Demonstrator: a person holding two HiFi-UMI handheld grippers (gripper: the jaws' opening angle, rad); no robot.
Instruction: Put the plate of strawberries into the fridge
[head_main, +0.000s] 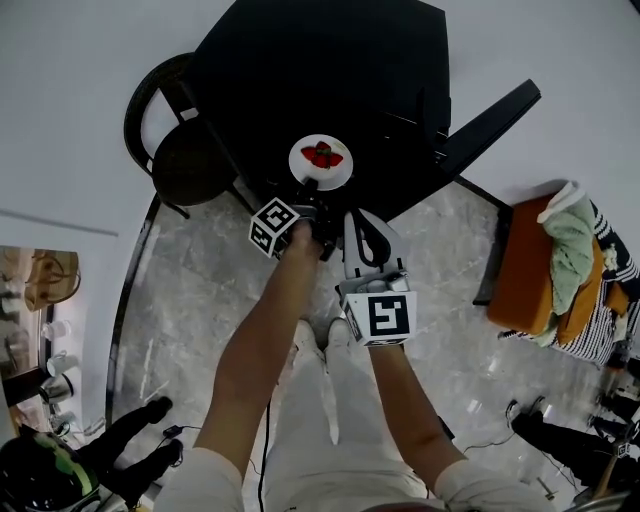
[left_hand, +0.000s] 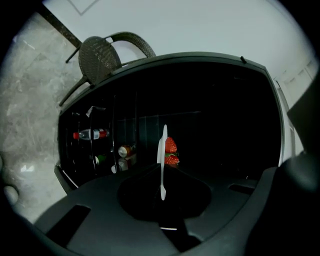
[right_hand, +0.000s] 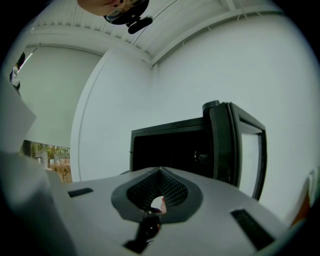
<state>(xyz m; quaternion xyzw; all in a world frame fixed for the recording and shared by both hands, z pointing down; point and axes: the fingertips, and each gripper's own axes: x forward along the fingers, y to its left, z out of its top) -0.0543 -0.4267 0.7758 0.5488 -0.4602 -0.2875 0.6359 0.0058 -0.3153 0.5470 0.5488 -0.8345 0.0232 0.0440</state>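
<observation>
One white plate (head_main: 338, 176) carrying strawberries (head_main: 322, 155) is held in the air just in front of the black fridge (head_main: 330, 60), at its open mouth. The left gripper view shows two berries beside the plate's edge; from above they merge into one red cluster. The left gripper (head_main: 309, 196) is clamped on the plate's near rim, the plate standing edge-on between its jaws. The right gripper (head_main: 358, 220) hangs just beside it, further from the fridge, jaws together on nothing. The fridge door (head_main: 490, 122) stands open on the right. Inside are one bottle (left_hand: 91, 134) and some cans (left_hand: 125, 150), too dark to count. One wicker chair (head_main: 172, 150) stands left of the fridge.
</observation>
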